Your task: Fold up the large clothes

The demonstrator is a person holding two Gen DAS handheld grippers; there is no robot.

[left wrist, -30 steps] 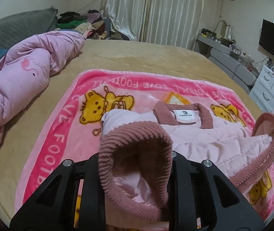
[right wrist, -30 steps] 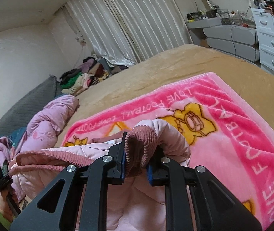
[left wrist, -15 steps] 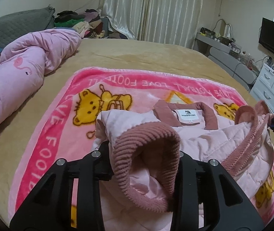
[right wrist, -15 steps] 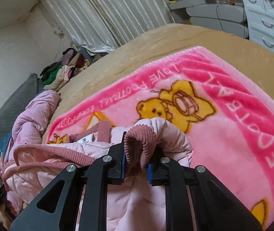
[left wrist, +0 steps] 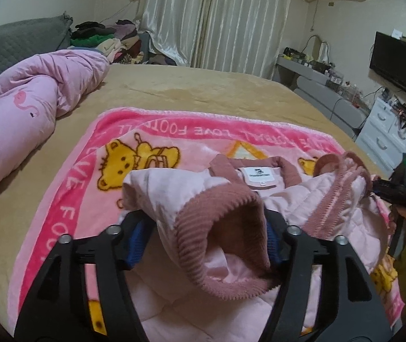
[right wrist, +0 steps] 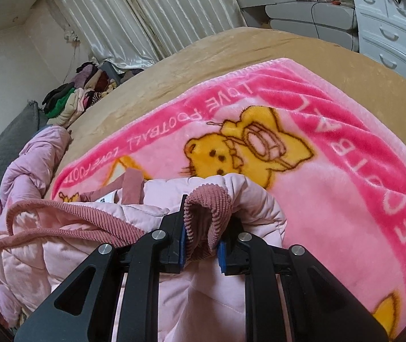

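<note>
Jacket [left wrist: 302, 199] on blanket [left wrist: 69, 199], hem doubled toward its collar. My left gripper [left wrist: 208, 228] jaws opening, cuff [left wrist: 217, 222] loose between; right gripper [right wrist: 201, 233] pinches other cuff [right wrist: 205, 208]. Folding half-done.

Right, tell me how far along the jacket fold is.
Done: the pink jacket lies on the bear blanket, collar label facing up, both ribbed cuffs drawn in over the body. In hand: the left gripper is opening its jaws around the left cuff; the right gripper is shut on the right cuff. Left: release that sleeve and fold the body.
</note>
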